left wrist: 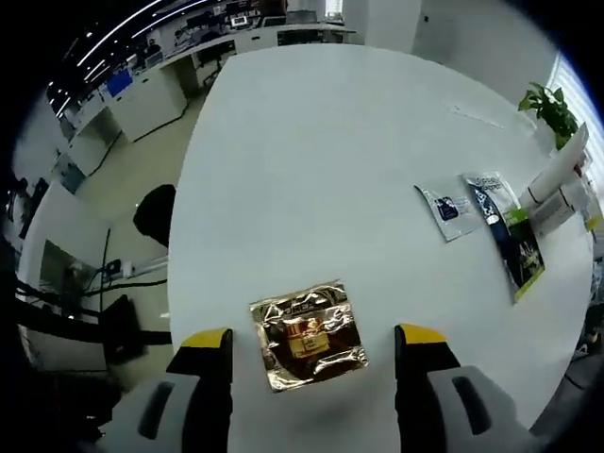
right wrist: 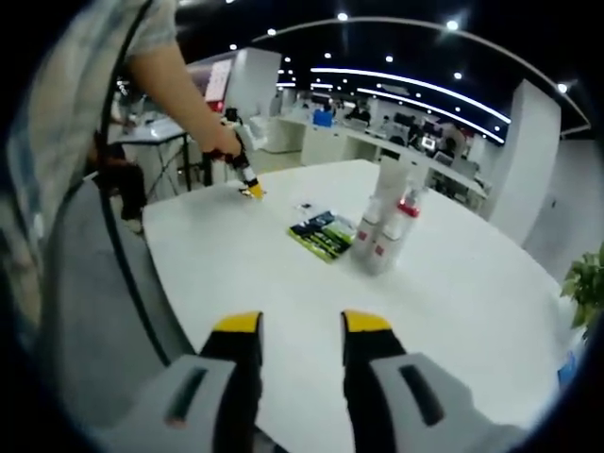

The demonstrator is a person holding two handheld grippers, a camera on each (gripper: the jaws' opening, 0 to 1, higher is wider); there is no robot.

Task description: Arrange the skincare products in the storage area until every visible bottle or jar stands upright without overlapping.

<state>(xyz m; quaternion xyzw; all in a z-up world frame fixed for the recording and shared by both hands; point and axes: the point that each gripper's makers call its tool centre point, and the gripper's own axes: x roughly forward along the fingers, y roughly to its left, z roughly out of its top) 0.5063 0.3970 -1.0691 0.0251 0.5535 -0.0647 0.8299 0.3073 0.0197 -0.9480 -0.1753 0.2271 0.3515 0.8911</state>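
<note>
Left claw [left wrist: 314, 342] gapes over gold sachet [left wrist: 308, 334].

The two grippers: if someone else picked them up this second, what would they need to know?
Left gripper: open, holding nothing, jaws on either side of a gold sachet lying flat on the white table.
Right gripper: open, holding nothing, above the table near its edge.
Things: small white sachet and dark green packet lie flat side by side. White bottles stand upright next to the green packet.
Done: the bottles already stand upright.
Left: the flat sachets are spread apart; probably gather them by the bottles without overlap. I cannot tell where the storage area is.
</note>
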